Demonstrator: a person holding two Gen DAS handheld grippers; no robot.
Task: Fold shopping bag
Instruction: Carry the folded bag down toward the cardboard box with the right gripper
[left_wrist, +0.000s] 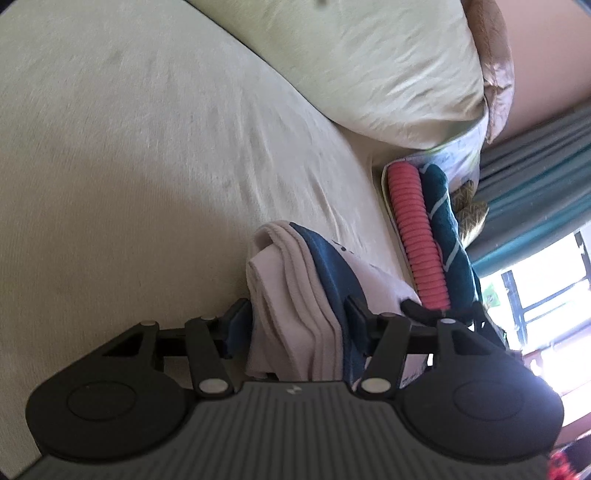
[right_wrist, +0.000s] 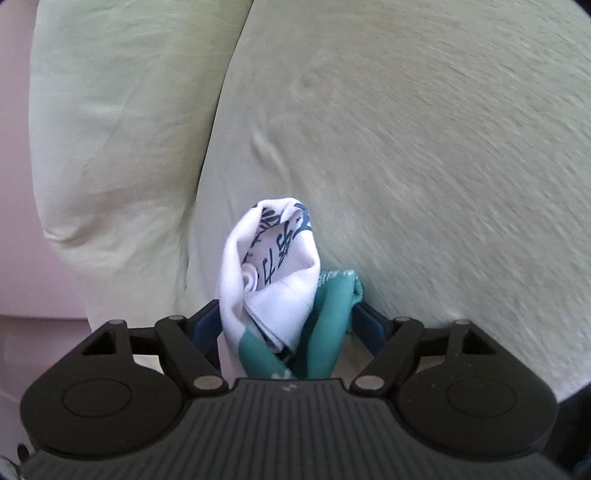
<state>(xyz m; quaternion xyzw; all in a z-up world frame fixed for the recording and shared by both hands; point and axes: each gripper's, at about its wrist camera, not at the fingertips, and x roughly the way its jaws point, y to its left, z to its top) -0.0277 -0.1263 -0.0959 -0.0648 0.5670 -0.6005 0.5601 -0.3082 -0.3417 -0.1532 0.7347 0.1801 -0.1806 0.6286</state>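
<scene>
The shopping bag is white cloth with dark blue print and a teal handle. In the left wrist view my left gripper (left_wrist: 295, 321) is shut on a folded, layered bunch of the bag (left_wrist: 295, 295), white and dark blue. In the right wrist view my right gripper (right_wrist: 288, 317) is shut on another bunched part of the bag (right_wrist: 273, 258), with the teal handle (right_wrist: 328, 314) pinched beside the white cloth. Both hold the bag above a pale green bed sheet (left_wrist: 129, 166). The rest of the bag is hidden behind the grippers.
A pale green pillow (left_wrist: 362, 62) lies at the head of the bed; it also shows in the right wrist view (right_wrist: 110, 129). A pink ribbed roll (left_wrist: 417, 236) and dark teal cloth (left_wrist: 450, 229) lie by the bed's edge. Curtains (left_wrist: 535, 177) and a bright window (left_wrist: 546, 284) stand beyond.
</scene>
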